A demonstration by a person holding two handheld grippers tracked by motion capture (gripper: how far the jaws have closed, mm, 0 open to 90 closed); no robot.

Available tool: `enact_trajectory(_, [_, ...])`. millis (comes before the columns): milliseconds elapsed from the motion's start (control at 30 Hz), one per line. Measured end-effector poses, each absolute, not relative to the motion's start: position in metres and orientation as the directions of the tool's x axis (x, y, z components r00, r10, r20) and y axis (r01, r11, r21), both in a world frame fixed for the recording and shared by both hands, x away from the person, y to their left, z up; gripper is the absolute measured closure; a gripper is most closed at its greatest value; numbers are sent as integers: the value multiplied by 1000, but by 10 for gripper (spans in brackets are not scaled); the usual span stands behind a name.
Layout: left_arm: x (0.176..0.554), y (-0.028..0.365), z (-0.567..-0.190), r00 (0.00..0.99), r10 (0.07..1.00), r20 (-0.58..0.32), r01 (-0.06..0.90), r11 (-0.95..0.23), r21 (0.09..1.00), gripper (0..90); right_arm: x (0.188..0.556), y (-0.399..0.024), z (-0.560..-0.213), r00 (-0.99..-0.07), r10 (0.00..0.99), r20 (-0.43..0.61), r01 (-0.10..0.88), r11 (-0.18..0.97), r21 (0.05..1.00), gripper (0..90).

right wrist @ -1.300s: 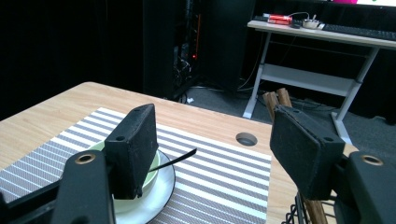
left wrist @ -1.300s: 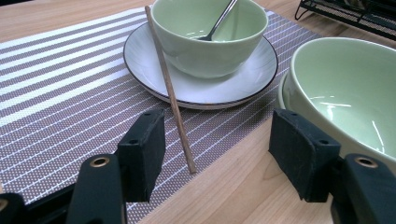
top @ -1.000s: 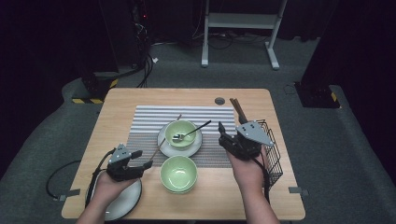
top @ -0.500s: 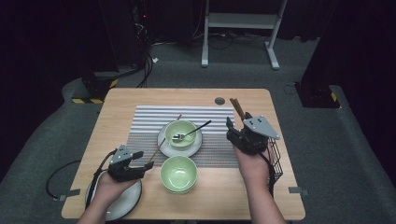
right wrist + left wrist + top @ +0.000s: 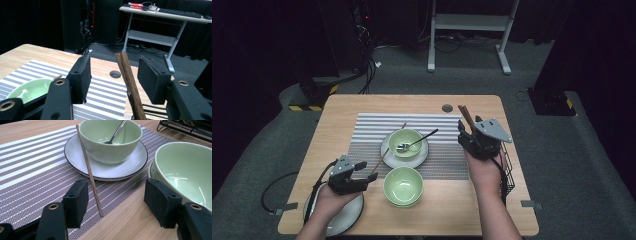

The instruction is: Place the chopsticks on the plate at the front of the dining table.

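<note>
1. High view: I am seeing the left gripper [image 5: 362, 171] resting low at the near left of the table [image 5: 342, 107], over a grey plate [image 5: 347, 220], jaws apart and holding nothing. A loose chopstick [image 5: 379, 160] is lying on the striped mat [image 5: 372, 130], just ahead of it. The right gripper [image 5: 468, 134] is hovering at the wire rack [image 5: 508, 172], beside upright brown chopsticks [image 5: 465, 116].
2. Left gripper view: the loose chopstick [image 5: 90, 172] is leaning on the white saucer [image 5: 75, 157], lying between the open jaws and touching neither pad. The near bowl [image 5: 185, 170] is sitting beside the right-hand jaw.
3. Right gripper view: the upright chopsticks [image 5: 128, 82] are standing between the jaws, which have just been closing; gaps are remaining on both sides, so nothing is gripped.
</note>
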State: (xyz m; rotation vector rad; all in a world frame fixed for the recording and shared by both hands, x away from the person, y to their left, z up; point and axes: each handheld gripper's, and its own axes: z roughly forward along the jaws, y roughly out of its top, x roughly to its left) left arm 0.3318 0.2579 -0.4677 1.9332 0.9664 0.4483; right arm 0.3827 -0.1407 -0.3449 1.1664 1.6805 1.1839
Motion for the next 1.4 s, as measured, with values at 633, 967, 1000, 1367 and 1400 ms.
enact_trajectory(633, [331,263,-468,621,780,-76,451,-277,848,365,415,-145,-346,-255,965,-60,285,134,949,502])
enact_trajectory(967, [331,263,-469,621,780,-76,454,-278,847,365,429,-142,-355,-243,968,-69,303,143,942,576])
enact_trajectory(1000, [331,263,-469,620,780,-77,455,-279,846,365,430,-142,-355,-242,968,-69,305,144,941,584])
enact_trajectory(1367, [331,266,-468,615,784,-81,459,-273,846,365,443,-141,-367,-231,971,-64,333,141,932,639])
enact_trajectory(1400, [331,265,-468,616,784,-80,458,-274,845,365,444,-141,-368,-233,971,-59,337,138,931,642])
